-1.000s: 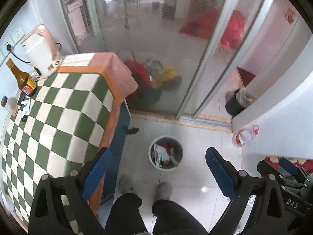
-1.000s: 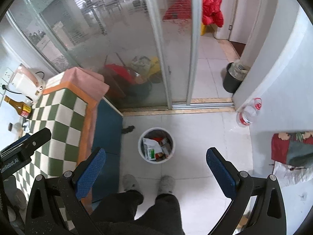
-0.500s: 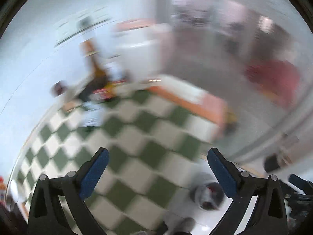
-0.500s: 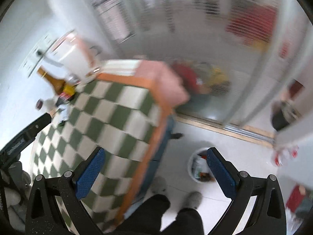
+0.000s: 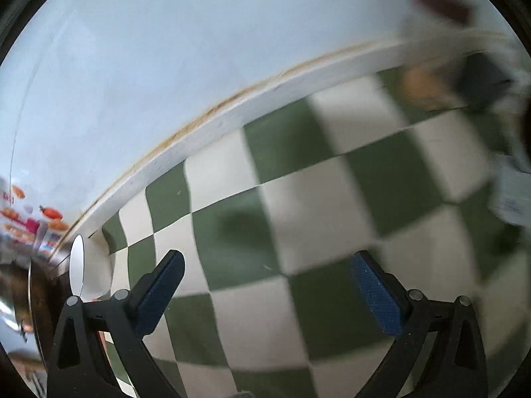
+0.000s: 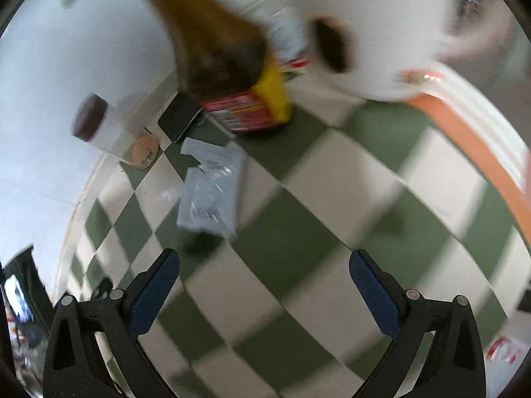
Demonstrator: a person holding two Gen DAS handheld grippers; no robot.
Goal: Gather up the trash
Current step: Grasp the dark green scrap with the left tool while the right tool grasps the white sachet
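The crumpled wrapper (image 6: 209, 192) lies on the checkered table (image 6: 298, 242) near the brown bottle (image 6: 229, 66) (blurred). Both the right gripper (image 6: 264, 285) and left gripper (image 5: 267, 285) are spread and empty, so pickup seems not yet begun.

I'm working in a home, in what looks like a kitchen or dining corner. Under my right camera a table is spread with a green-and-white checked cloth (image 6: 298, 219) edged by an orange border (image 6: 464, 132), pushed against a plain pale wall (image 6: 83, 43). At the back stand a brown sauce bottle (image 6: 229, 76) with a red and yellow label, a clear jar with a dark lid (image 6: 109, 126), and a blurred white appliance (image 6: 375, 26). A flat dark device (image 6: 179, 117) and a crumpled plastic wrapper (image 6: 209, 189) lie beside them. My left camera shows the same cloth (image 5: 298, 219) meeting the wall (image 5: 166, 49).
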